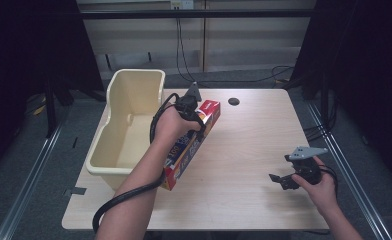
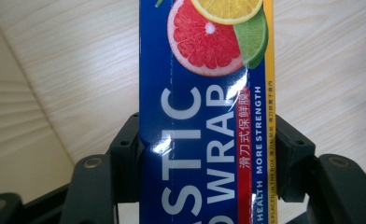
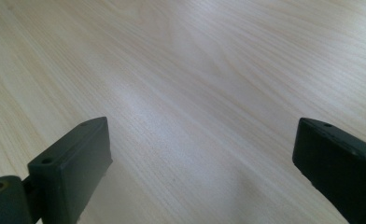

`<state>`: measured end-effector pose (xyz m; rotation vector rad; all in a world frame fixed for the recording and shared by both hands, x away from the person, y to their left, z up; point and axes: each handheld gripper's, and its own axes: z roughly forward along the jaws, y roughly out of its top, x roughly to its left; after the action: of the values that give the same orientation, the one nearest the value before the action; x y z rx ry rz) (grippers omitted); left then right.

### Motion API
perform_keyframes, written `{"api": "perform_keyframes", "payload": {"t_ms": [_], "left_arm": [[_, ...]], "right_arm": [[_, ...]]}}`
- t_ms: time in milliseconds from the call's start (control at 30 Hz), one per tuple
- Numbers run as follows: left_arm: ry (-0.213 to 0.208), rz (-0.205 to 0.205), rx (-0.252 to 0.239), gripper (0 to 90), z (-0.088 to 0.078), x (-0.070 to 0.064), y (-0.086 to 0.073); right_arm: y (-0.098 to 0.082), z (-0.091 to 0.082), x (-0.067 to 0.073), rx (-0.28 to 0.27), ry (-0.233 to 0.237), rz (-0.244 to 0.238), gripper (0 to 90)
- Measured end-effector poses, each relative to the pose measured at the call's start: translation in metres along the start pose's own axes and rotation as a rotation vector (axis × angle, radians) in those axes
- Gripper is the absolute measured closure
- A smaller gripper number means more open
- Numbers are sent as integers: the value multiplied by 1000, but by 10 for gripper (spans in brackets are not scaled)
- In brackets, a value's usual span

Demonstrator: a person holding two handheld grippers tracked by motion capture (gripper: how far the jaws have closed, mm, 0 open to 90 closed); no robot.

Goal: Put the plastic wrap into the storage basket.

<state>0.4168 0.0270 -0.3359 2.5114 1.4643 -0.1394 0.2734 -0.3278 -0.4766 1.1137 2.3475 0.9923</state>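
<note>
Plastic wrap box (image 2: 204, 116) (one, blue with citrus print) is sitting clamped between your left gripper's (image 2: 204, 158) jaws, tilted over the table (image 1: 244, 150) just beside the one cream bin (image 1: 129, 120). Your right gripper (image 3: 202, 163) is resting well apart, jaws spread wide over bare wood.

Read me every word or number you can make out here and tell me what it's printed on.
"STIC" and "WRAP": big white letters, cut off, on the plastic wrap box.
"MORE STRENGTH": small white print on the same box.
"HEALTH": small print at the bottom, cut off.
Red strip of Chinese characters: too small to read surely.
"100": on the box's side in the high view; the rest there is blurred.
</note>
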Motion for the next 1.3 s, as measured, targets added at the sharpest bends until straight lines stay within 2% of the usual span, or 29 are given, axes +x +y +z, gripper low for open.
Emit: {"api": "perform_keyframes", "payload": {"t_ms": [33, 67, 167, 300, 333, 467, 533, 700, 833, 1000, 1100, 1133, 1300], "left_arm": [[0, -18, 5, 406, -2, 0, -1], [1, -6, 7, 406, -4, 1, -1], [5, -6, -1, 406, -12, 2, -1], [1, -31, -18, 406, -23, 4, -1], [5, -21, -10, 406, -26, 5, -1], [4, -38, -20, 405, -36, 7, -2], [5, -31, -27, 405, -41, 9, -2], [2, -57, -37, 405, -51, 11, -3], [9, -40, -44, 405, -59, 16, -4], [12, -71, -62, 405, -69, 20, -6], [16, -77, -62, 405, -76, 23, -7], [16, -94, -74, 406, -78, 24, -8], [19, -109, -82, 406, -90, 30, -10]], "right_arm": [[0, 0, 0, 0, 2, 2, 43], [0, 0, 0, 0, 4, 2, 43], [0, 1, 0, -1, 2, -1, 43], [1, 1, 1, -1, 1, 0, 43], [1, 0, 1, -1, 1, -4, 43], [1, 0, 1, -6, 3, -2, 43], [2, 0, 1, -13, 13, -5, 42], [2, 2, 2, -10, 18, -17, 42], [2, 2, 2, -11, 21, -16, 42], [3, 2, 2, -14, 26, -14, 42], [3, 2, 3, -8, 26, -11, 42], [3, 2, 3, -9, 26, -13, 42], [3, 1, 3, -10, 30, -18, 42]]}}
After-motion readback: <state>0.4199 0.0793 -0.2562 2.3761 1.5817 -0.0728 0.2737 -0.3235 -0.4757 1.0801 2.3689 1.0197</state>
